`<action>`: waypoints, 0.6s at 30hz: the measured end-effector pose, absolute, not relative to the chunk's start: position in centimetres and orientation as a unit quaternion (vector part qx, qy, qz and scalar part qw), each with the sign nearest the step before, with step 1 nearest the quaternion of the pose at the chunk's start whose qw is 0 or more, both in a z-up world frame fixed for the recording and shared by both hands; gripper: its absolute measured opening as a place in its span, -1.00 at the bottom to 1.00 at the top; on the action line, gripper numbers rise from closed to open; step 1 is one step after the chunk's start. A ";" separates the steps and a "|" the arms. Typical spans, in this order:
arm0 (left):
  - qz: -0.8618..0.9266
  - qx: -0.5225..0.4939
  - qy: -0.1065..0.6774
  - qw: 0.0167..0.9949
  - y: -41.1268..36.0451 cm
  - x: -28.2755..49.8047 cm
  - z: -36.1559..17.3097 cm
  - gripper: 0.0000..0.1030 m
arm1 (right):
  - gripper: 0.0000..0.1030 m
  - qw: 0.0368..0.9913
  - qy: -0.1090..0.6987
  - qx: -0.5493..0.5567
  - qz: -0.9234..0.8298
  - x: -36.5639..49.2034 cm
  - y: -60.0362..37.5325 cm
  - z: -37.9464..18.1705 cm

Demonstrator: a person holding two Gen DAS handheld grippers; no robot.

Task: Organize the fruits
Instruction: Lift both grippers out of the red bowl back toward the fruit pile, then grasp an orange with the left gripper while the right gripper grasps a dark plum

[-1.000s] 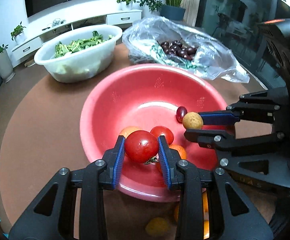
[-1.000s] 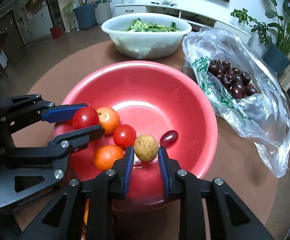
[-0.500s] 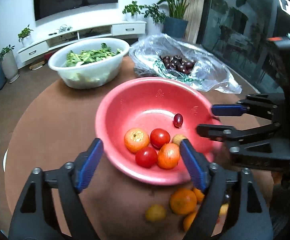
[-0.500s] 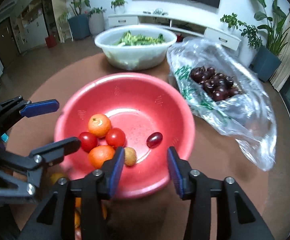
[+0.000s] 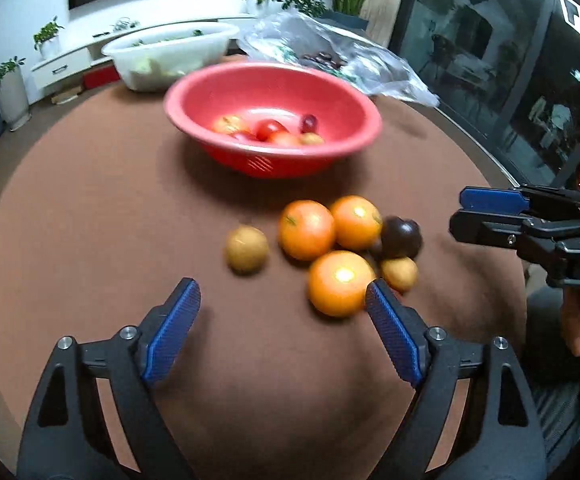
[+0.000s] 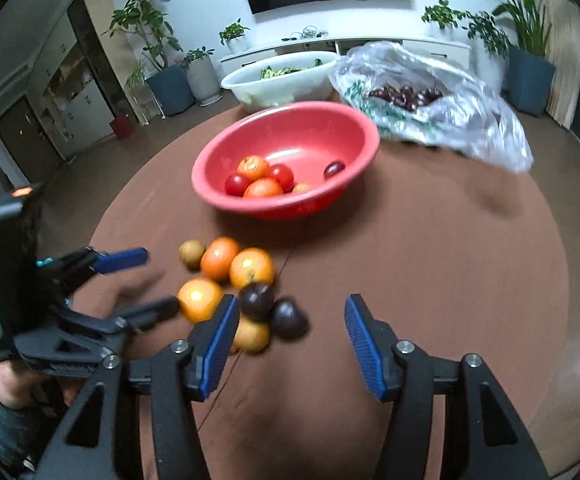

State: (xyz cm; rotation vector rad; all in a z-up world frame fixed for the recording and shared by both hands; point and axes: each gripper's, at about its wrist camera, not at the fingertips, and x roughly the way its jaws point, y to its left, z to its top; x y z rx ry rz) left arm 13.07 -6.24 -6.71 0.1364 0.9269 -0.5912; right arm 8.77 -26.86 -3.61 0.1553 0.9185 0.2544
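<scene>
Left wrist view, left gripper (image 5: 282,312): we see its blue fingers (image 5: 174,330) spread wide and empty, low over the brown counter (image 5: 90,220).
Left wrist view, loose fruit: three oranges (image 5: 340,282) lie clustered just ahead; the nearest one sits right beside the right-hand finger, and we cannot tell if they touch. A small tan fruit (image 5: 247,249) lies apart to the left; a dark plum (image 5: 401,237) and a second tan fruit (image 5: 399,273) sit on the cluster's right.
Left wrist view, red bowl (image 5: 226,80): farther back, with tomatoes, orange fruit and a dark grape inside, blurred.
Left wrist view, right gripper (image 5: 460,216): it enters from the right edge, side-on; here we cannot tell how far it gapes.
Right wrist view, right gripper (image 6: 288,340): its fingers (image 6: 364,346) stand wide apart, holding nothing.
Right wrist view, loose fruit: we see two dark plums (image 6: 288,320) here, where the other view shows one clearly; they lie between the fingers, near the left-hand one, with a tan fruit (image 6: 252,336) just beside it.
Right wrist view, left gripper (image 6: 158,280): open, beside the nearest orange (image 6: 199,298).
Right wrist view, bowl contents: clearer here, with two tomatoes (image 6: 280,176), two orange fruits and a dark grape (image 6: 334,169).
Right wrist view, background: a white tub (image 6: 286,82) of greens and a plastic bag (image 6: 470,116) of dark fruit behind the bowl.
</scene>
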 end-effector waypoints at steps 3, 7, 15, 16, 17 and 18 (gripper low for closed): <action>-0.281 0.068 0.436 0.852 -7.0 12.4 -6.8 0.63 | 0.14 0.884 0.442 0.086 0.124 8.2 -26.6 -3.9; -0.280 0.074 0.435 0.853 -7.6 12.2 -7.2 0.56 | 0.14 0.884 0.441 0.095 0.126 8.0 -26.7 -4.1; -0.298 0.080 0.445 0.841 -8.9 12.4 -7.6 0.01 | 0.12 0.884 0.435 0.096 0.139 7.9 -26.4 -3.9; -0.300 0.079 0.447 0.839 -9.1 12.6 -7.7 -0.03 | 0.11 0.884 0.435 0.095 0.142 8.0 -26.4 -3.8; -0.305 0.074 0.448 0.837 -9.2 12.6 -7.7 -0.13 | 0.10 0.883 0.436 0.093 0.144 8.0 -26.4 -3.8; -0.308 0.071 0.449 0.836 -9.4 12.7 -7.7 -0.22 | 0.09 0.883 0.437 0.090 0.147 8.2 -26.3 -3.8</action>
